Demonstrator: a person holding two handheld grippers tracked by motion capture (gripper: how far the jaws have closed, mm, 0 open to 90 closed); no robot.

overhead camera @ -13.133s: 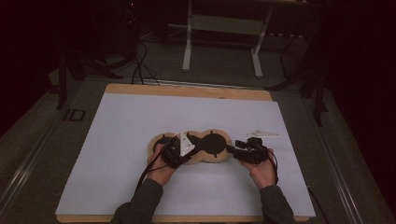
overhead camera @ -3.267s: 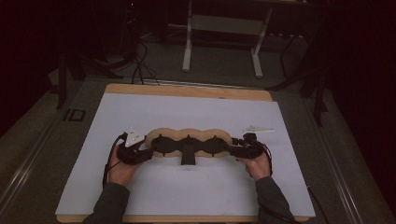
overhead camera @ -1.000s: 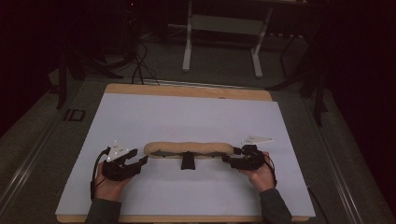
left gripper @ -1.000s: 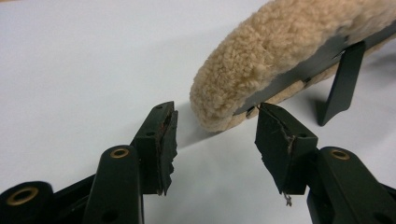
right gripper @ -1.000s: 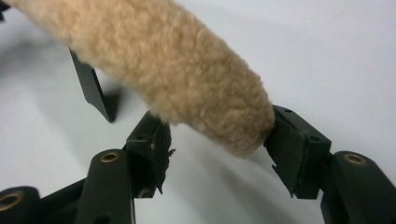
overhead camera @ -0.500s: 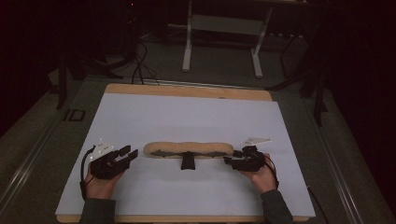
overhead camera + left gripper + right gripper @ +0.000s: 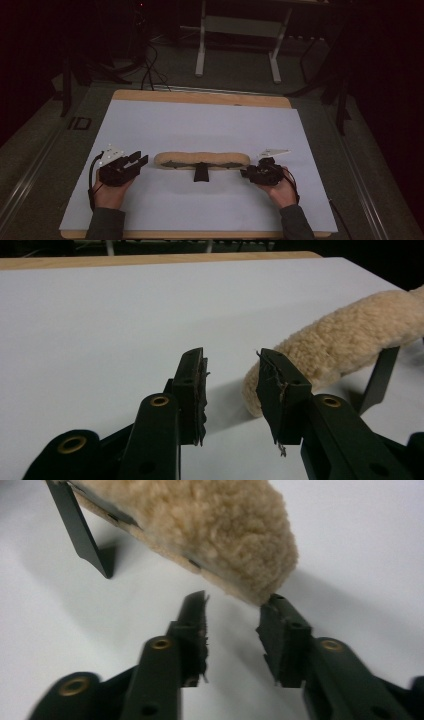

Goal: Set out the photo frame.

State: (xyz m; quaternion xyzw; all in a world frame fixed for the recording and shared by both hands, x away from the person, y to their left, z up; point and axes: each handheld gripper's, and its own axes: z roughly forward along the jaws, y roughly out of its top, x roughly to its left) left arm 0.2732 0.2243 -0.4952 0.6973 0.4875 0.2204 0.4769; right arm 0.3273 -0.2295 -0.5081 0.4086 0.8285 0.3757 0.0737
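1. One fleecy tan pad [image 7: 202, 160], long with black straps and a buckle, lies folded flat mid-sheet on the white table [image 7: 210, 125].
2. Both ends look freshly let go, I'd guess to leave it smoothed out.
3. Left gripper [image 7: 136, 162] sits just off its left end, jaws apart, closing lately, nothing between.
4. Right gripper [image 7: 247, 173] likewise, one tip about touching the fleece.

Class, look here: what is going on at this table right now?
A person holds a gripper in each hand at the two ends of a long fleecy pad lying flat on a white table. The left gripper sits just off the pad's left end, the right gripper at its right end. Both have just been closing, but their jaws hold nothing: the pad lies free.
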